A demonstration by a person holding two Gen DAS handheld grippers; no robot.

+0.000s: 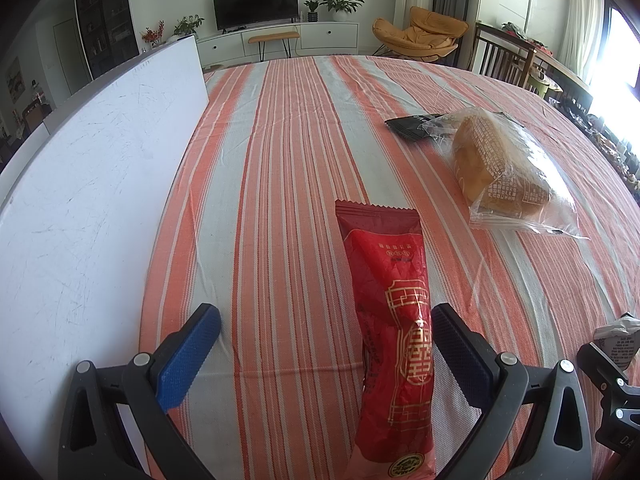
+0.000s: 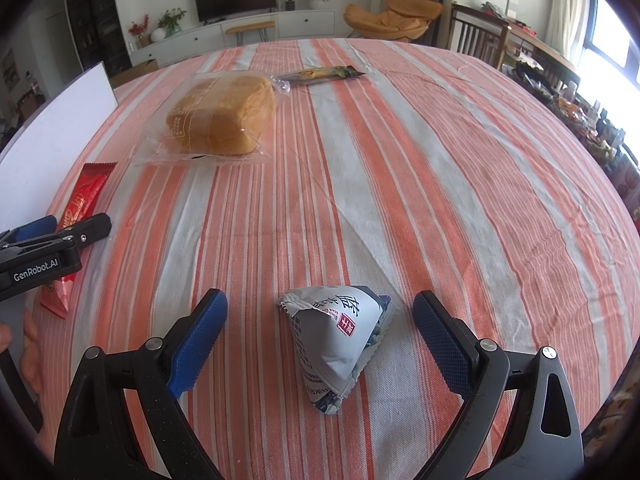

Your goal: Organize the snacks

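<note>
Left gripper (image 1: 326,344): released, its blue-padded fingers (image 1: 188,356) spread wide over the striped tablecloth (image 1: 280,160); nothing is clamped.
Red snack packet (image 1: 390,332): lies flat on the cloth between the left fingers, lengthwise along them, much closer to the right-hand pad, perhaps just touching it; the serrated far end reaches well past the fingertips, the near end runs back under the claw. In the right wrist view the same packet (image 2: 86,196) shows far to the left of the right claw, partly covered by the left gripper.
Right gripper (image 2: 320,334): released too, jaws wide apart, holding nothing.
White triangular pouch (image 2: 340,340): rests on the cloth between the right fingers, roughly centred, clear of both pads, its point toward the camera. From the left wrist view only a scrap of it (image 1: 616,336) shows, far to the right of the left claw.
Bread in clear wrap (image 1: 500,168): ahead and to the right of the left claw, well apart from it; ahead and to the left of the right claw.
Dark flat packet (image 2: 320,74): beyond the bread, farthest from both claws, its end touching or overlapping the bread's wrap.
White board (image 1: 92,184): runs along the cloth's edge, left of the left claw.
Person's hand (image 2: 30,344): a bit of it shows at the left border of the right wrist view.
</note>
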